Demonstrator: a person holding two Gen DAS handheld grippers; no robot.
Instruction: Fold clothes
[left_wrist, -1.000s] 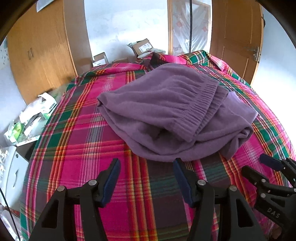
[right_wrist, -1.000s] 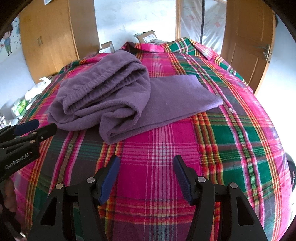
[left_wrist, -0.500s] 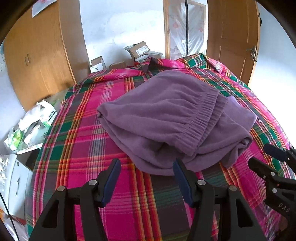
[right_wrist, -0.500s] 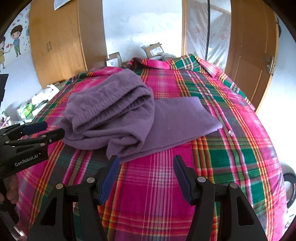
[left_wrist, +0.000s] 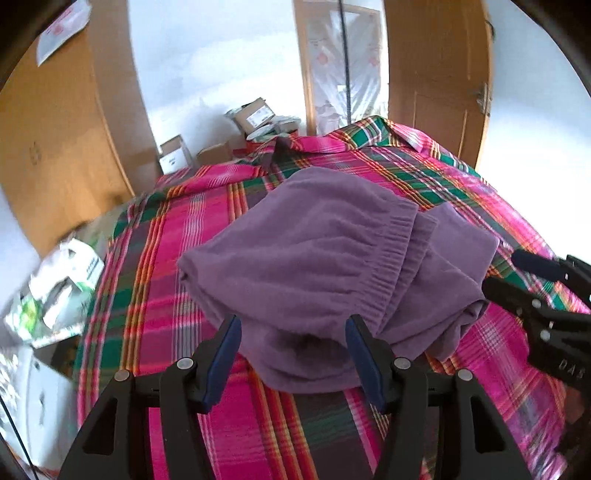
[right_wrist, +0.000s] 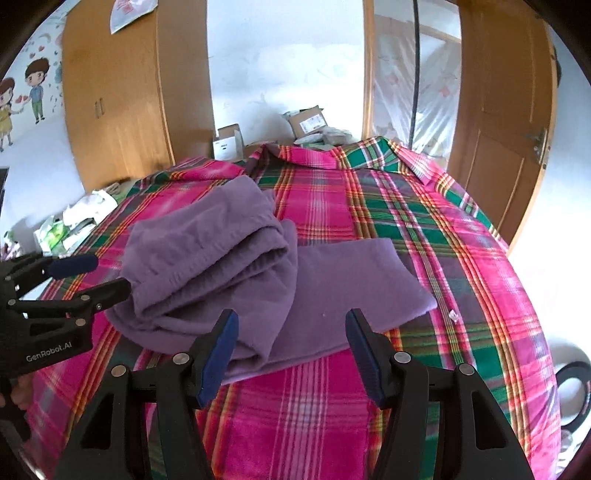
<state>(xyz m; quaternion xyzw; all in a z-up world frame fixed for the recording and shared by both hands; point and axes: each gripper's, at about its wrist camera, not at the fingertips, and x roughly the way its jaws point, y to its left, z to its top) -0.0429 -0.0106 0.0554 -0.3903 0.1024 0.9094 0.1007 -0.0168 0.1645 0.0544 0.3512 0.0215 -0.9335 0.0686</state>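
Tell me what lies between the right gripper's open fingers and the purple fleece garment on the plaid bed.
Nothing. In the right wrist view the right gripper is at the purple fleece garment, whose near edge sits between its fingers.

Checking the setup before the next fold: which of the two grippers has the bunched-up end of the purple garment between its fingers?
The left gripper: the garment's bunched end lies between its open fingers. The right gripper frames the flat end.

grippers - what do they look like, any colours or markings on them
Both are black plastic clamp-style frames with silver rivets and dark blue pads on the fingers. The left gripper carries white "GenRobot.AI" lettering on its side; the right gripper shows "DAS".
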